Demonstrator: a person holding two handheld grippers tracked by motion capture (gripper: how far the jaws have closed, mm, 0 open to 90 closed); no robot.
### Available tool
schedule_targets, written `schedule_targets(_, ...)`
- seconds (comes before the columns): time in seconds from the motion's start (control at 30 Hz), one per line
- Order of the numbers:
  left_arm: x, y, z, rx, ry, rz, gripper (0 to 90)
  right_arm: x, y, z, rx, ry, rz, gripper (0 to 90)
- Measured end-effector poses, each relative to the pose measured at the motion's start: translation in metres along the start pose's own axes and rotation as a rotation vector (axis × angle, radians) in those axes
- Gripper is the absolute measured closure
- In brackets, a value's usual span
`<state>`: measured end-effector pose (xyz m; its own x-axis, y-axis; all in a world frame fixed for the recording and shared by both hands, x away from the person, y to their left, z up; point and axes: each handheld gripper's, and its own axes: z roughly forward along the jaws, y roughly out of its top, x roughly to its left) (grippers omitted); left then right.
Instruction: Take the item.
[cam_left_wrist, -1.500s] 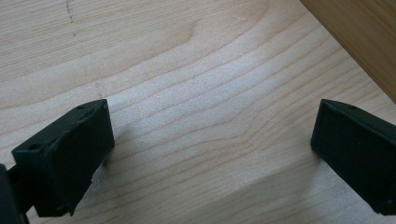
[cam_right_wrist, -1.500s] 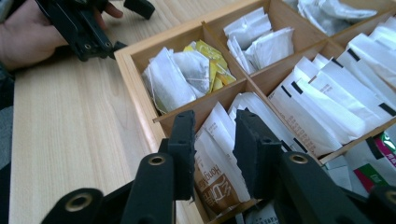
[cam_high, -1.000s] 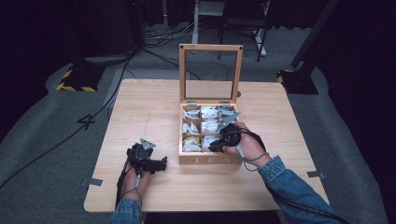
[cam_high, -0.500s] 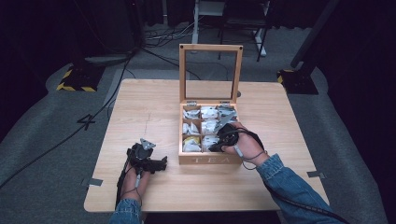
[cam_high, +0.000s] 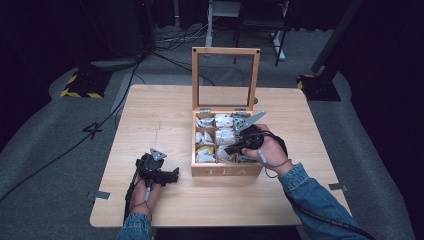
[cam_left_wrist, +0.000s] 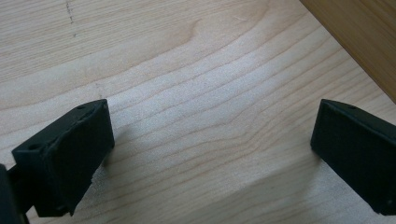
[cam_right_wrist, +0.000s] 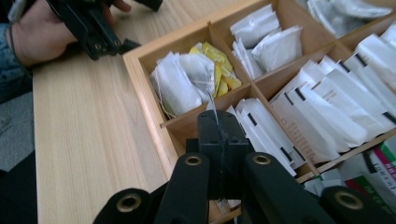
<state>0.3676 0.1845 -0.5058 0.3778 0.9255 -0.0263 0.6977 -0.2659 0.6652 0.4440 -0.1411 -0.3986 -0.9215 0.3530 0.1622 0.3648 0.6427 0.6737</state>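
An open wooden tea box (cam_high: 227, 171) marked TEA stands at the table's middle, its glass lid (cam_high: 226, 77) upright. Its compartments hold white packets and loose tea bags. My right gripper (cam_high: 228, 149) hovers over the box's front row. In the right gripper view its jaws (cam_right_wrist: 219, 122) are shut, and a thin string runs from their tips to a white tea bag (cam_right_wrist: 198, 72) in the front corner compartment. A yellow packet (cam_right_wrist: 219, 60) lies behind that bag. My left gripper (cam_high: 172, 175) rests on the table left of the box, its jaws (cam_left_wrist: 212, 140) wide open over bare wood.
The box's front wall (cam_right_wrist: 144, 98) lies just below my right gripper. White sleeved packets (cam_right_wrist: 327, 107) fill the neighbouring compartments. Bare tabletop (cam_high: 155, 120) stretches left of the box. Cables and stands lie on the floor beyond the table.
My right gripper has lifted a little above the box's front row. The left hand and its gripper have stayed where they were.
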Motion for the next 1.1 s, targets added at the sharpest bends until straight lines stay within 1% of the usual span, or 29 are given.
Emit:
schedule_targets(0.1,0.0,0.0,0.0,-0.001,0.0,0.0,0.0,0.0,0.0,-0.006,-0.045,-0.003,0.009,90.0)
schedule_targets(0.17,0.0,0.0,0.0,0.0,0.0,0.0,0.0,0.001,0.0,-0.012,-0.087,-0.006,0.016,90.0)
schedule_targets(0.27,0.0,0.0,0.0,-0.001,0.0,0.0,0.0,0.003,0.0,-0.019,-0.136,-0.013,0.022,90.0)
schedule_targets(0.3,0.0,0.0,0.0,-0.001,-0.001,0.0,0.0,0.004,-0.001,-0.023,-0.16,-0.022,0.023,90.0)
schedule_targets(0.33,0.0,0.0,0.0,-0.001,0.0,0.0,0.0,0.004,-0.001,-0.023,-0.16,-0.022,0.023,90.0)
schedule_targets(0.43,0.0,0.0,0.0,-0.001,-0.001,0.0,0.0,0.006,-0.004,-0.03,-0.197,-0.031,0.026,90.0)
schedule_targets(0.47,0.0,0.0,0.0,0.0,0.0,0.0,0.0,0.006,-0.008,-0.036,-0.222,-0.037,0.031,90.0)
schedule_targets(0.53,0.0,0.0,0.0,0.0,0.0,0.0,0.0,0.007,-0.009,-0.039,-0.231,-0.036,0.035,90.0)
schedule_targets(0.6,0.0,0.0,0.0,0.0,0.0,0.0,0.0,0.009,-0.015,-0.049,-0.274,-0.044,0.041,90.0)
schedule_targets(0.63,0.0,0.0,0.0,-0.001,0.0,0.0,0.0,0.009,-0.015,-0.049,-0.274,-0.044,0.041,90.0)
schedule_targets(0.67,0.0,0.0,0.0,0.0,0.0,0.0,0.0,0.011,-0.02,-0.056,-0.303,-0.047,0.046,90.0)
schedule_targets(0.7,0.0,0.0,0.0,0.0,0.0,0.0,0.0,0.011,-0.02,-0.056,-0.303,-0.047,0.046,90.0)
schedule_targets(0.73,0.0,0.0,0.0,-0.001,0.0,0.0,0.0,0.013,-0.025,-0.063,-0.334,-0.053,0.05,90.0)
schedule_targets(0.77,0.0,0.0,0.0,-0.001,0.0,0.0,0.0,0.013,-0.025,-0.063,-0.334,-0.053,0.05,90.0)
schedule_targets(0.9,0.0,0.0,0.0,-0.001,0.0,0.0,0.0,0.019,-0.036,-0.078,-0.395,-0.067,0.06,90.0)
schedule_targets(0.97,0.0,0.0,0.0,-0.001,0.0,0.0,0.0,0.02,-0.04,-0.083,-0.414,-0.075,0.059,90.0)
schedule_targets(1.03,0.0,0.0,0.0,-0.001,0.0,0.0,0.0,0.022,-0.045,-0.09,-0.443,-0.097,0.054,90.0)
schedule_targets(1.1,0.0,0.0,0.0,0.0,0.0,0.0,0.0,0.022,-0.045,-0.092,-0.452,-0.101,0.054,90.0)
